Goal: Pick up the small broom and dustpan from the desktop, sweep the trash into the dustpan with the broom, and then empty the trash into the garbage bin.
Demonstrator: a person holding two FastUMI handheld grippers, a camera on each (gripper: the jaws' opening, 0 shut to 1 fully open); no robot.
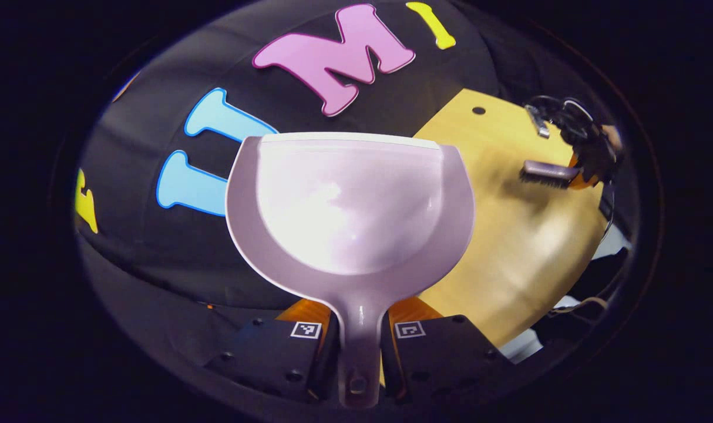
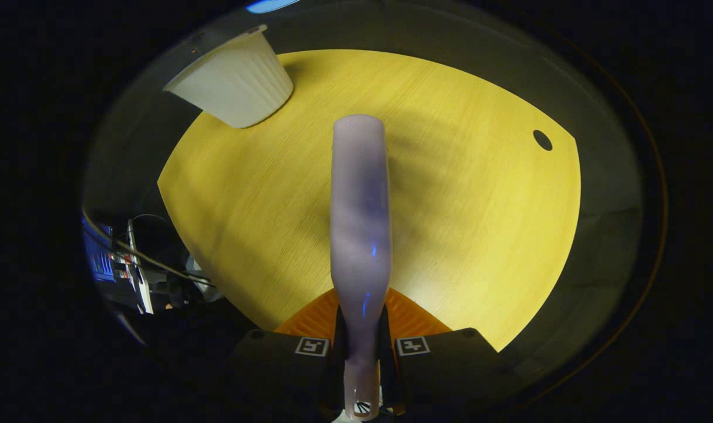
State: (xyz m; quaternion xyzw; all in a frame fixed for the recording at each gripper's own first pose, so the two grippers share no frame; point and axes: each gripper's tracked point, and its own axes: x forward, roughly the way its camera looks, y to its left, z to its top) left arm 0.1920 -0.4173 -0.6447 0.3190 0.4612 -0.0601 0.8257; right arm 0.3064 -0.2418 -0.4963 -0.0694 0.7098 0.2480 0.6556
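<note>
The left gripper view looks along its dustpan (image 1: pixel 349 202) toward the booth wall, the desk (image 1: pixel 527 235) off to its right. The right gripper view looks steeply down on the desk (image 2: pixel 462 223) from close above. Both share that desktop.

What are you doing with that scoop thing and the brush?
A person holds a gripper in each hand. The left gripper is shut on the handle of the dustpan, lifted up and looking empty. The right gripper is shut on the small broom, held above the wooden desktop. A white ribbed bin sits at the desktop's edge.
</note>
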